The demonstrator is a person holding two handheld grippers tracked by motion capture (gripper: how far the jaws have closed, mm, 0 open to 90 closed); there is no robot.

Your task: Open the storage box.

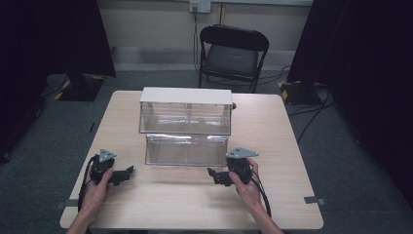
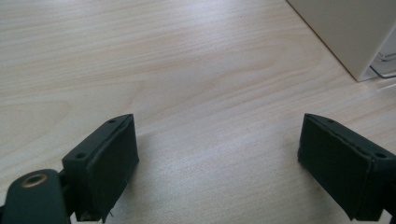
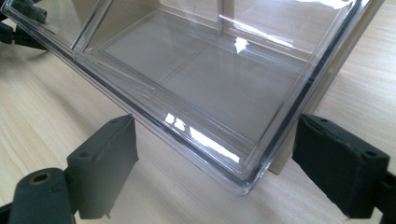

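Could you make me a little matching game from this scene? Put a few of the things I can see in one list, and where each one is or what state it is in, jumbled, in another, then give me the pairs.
Things:
1. left gripper
2. right gripper
3. clear drawer
4. folding chair

Places or states:
A. on the floor beyond the far edge of the table
B. pulled out toward the person from the bottom of the white cabinet
C. open, over bare wood, left of the cabinet
D. open, facing the drawer's front corner

Pairs: 1-C, 2-D, 3-B, 4-A
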